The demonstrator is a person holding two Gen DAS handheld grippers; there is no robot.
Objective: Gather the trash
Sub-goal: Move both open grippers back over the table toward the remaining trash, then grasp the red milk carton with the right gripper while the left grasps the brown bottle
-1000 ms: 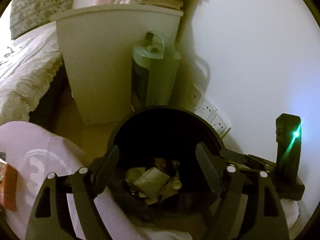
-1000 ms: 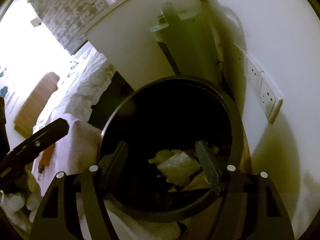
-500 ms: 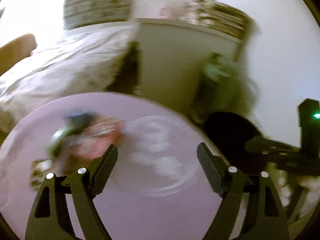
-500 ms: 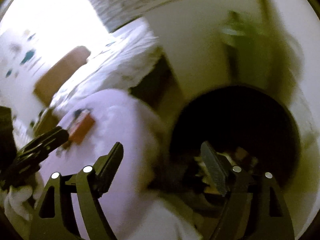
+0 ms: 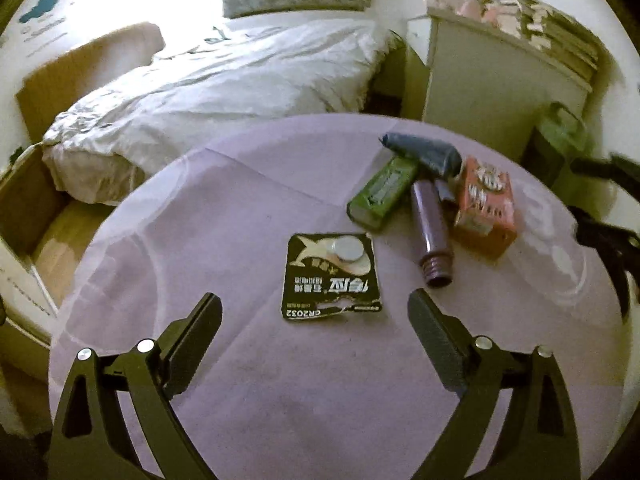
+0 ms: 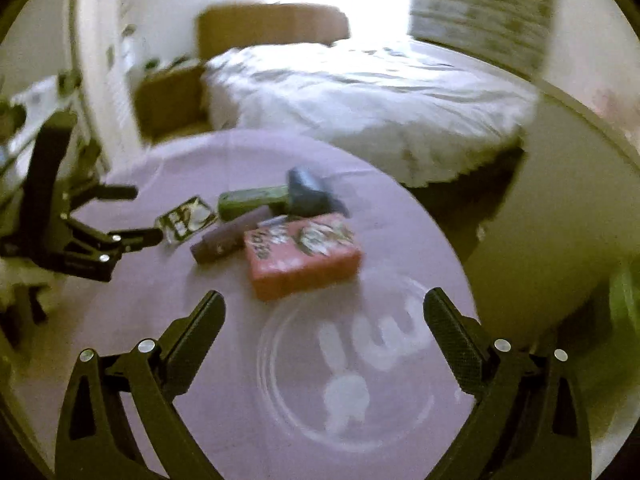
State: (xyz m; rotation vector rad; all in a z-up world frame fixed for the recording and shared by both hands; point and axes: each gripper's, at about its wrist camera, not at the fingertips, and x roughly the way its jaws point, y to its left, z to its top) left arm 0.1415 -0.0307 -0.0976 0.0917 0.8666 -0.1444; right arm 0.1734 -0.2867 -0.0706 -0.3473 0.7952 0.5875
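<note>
Two hand-held grippers (image 5: 314,320) (image 6: 324,316) opening, empty, above table (image 5: 280,400); battery card (image 5: 331,276) ahead.

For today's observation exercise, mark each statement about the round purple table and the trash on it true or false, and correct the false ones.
1. The black battery card still holds a silver coin cell. True.
2. The orange-red printed carton stands upright. False: it lies flat.
3. The purple tube is capped. False: its threaded neck is bare.
4. The left gripper holds nothing. True.
5. The green pack lies on the white bed. False: it lies on the purple table.
</note>
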